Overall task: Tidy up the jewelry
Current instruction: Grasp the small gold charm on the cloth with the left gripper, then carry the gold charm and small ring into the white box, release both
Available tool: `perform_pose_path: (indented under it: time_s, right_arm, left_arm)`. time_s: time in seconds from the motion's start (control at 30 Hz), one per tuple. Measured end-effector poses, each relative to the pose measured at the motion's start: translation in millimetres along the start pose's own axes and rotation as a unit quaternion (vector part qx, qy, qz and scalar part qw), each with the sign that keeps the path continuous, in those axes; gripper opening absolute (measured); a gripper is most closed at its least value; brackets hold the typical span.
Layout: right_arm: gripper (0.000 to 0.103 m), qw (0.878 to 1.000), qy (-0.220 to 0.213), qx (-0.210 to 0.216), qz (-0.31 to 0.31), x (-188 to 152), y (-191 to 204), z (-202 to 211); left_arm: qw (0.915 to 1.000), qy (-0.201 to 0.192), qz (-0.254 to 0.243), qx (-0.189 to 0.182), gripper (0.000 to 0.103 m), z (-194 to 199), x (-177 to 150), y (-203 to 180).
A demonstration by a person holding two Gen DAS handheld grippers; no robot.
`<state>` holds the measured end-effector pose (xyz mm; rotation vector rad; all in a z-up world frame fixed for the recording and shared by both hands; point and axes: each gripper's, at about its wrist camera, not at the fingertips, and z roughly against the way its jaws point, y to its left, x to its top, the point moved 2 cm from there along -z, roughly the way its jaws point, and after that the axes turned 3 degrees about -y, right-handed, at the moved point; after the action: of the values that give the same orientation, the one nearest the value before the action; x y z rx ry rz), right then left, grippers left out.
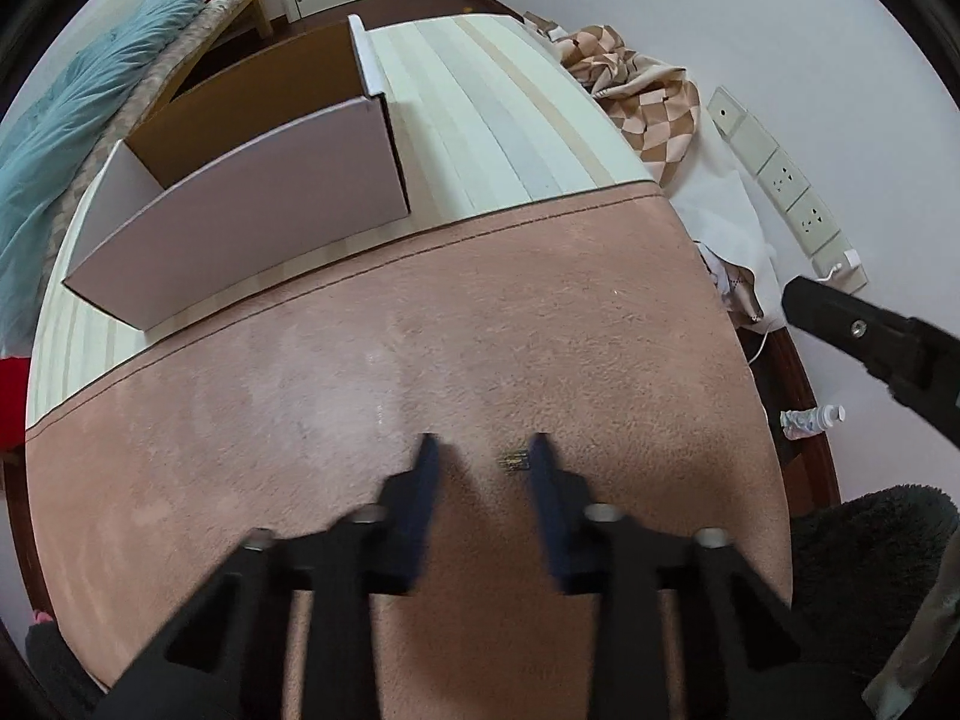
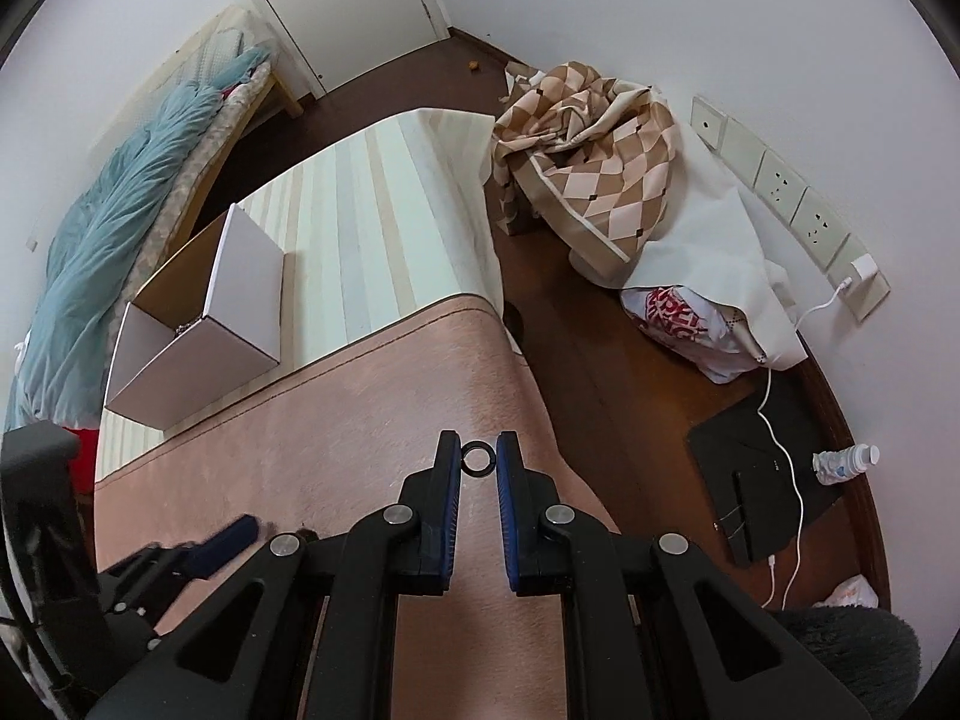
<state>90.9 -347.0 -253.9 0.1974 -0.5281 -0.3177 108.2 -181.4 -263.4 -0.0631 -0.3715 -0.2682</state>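
Mid-task: right gripper [image 2: 479, 461] clamped on black ring [image 2: 478, 459], not yet boxed [image 2: 198, 354]; left gripper [image 1: 483, 457] spread wide around small gold piece [image 1: 513, 459] on mat [image 1: 420, 330].

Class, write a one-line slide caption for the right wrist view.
Right gripper pinching a small black ring above the pink mat, open white box waiting on the striped table.

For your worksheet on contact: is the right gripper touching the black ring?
Touching. The right wrist view shows the black ring pinched between the right gripper fingertips, both inner pads against its rim.
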Motion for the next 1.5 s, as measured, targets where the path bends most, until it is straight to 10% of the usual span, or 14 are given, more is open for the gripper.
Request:
perform_pose_path:
  time_s: [0.6,0.97,1.5]
  right_arm:
    - [0.013,0.998,-0.013,0.055,0.013,9,43,24]
    - [0.012,0.987,-0.008,0.152,0.055,64,147,15]
    - [0.013,0.977,0.148,0.108,0.111,120,232,-125]
  left_arm:
    - [0.9965,-0.058,0.059,-0.013,0.007,58,4,84]
    - [0.9876,-0.109,0.111,-0.024,0.007,109,75,171]
    - [0.9895,-0.005,0.142,-0.025,0.010,24,147,230]
